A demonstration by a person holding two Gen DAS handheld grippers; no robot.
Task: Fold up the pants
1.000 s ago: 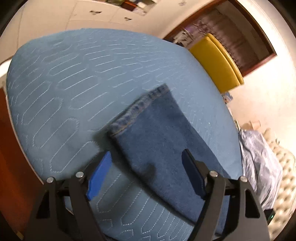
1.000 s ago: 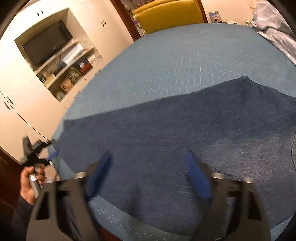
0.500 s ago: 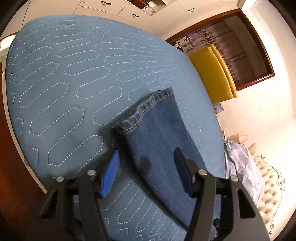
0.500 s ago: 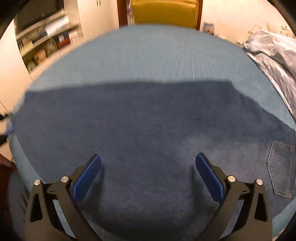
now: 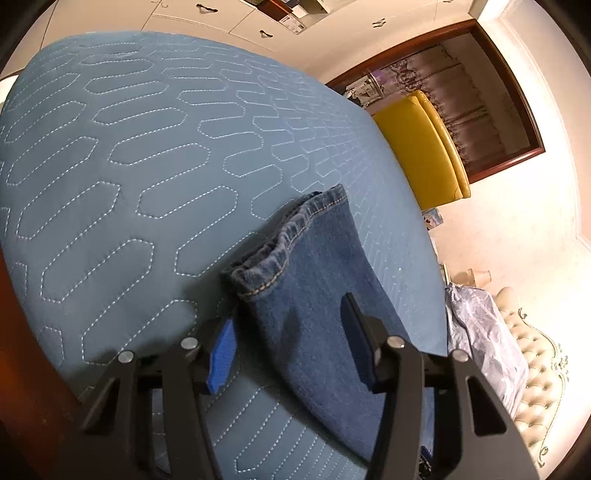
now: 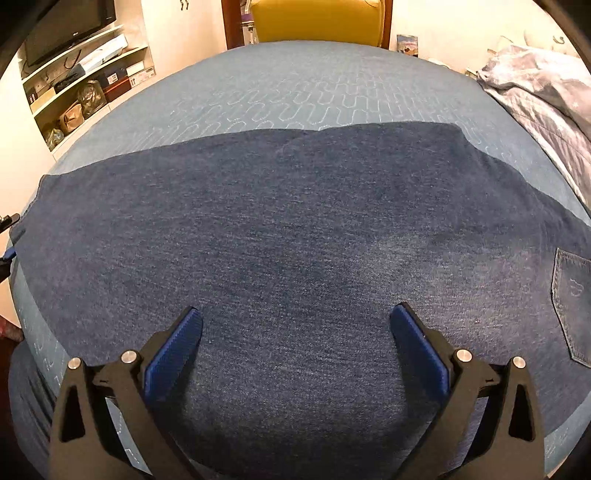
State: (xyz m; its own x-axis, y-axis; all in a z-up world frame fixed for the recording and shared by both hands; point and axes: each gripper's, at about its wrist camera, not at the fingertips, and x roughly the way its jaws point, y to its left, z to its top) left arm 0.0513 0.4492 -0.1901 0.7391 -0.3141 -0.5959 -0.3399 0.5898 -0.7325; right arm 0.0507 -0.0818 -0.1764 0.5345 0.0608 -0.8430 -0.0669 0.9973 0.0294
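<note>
Blue denim pants [image 6: 295, 243] lie flat across a quilted blue bed cover [image 6: 314, 85], legs stacked, with a back pocket [image 6: 570, 288] at the right. In the left wrist view the hem end of the pants [image 5: 295, 236] points away from me. My left gripper [image 5: 290, 334] is open, its blue pads either side of the leg just behind the hem. My right gripper [image 6: 295, 332] is open wide, hovering over the middle of the leg, with nothing between its fingers. The left gripper's tip [image 6: 7, 240] peeks in at the far left of the right wrist view.
A yellow armchair [image 5: 421, 147] stands beyond the bed by a dark-framed doorway. A crumpled grey blanket [image 6: 546, 92] lies to the right. Shelves with boxes and a TV [image 6: 70, 22] fill the left wall. A tufted cream headboard [image 5: 535, 369] is at the right.
The left gripper has moved closer to the hem, which now sits between its pads. The right gripper swung to face the leg squarely, and the hand holding the other gripper has left its view.
</note>
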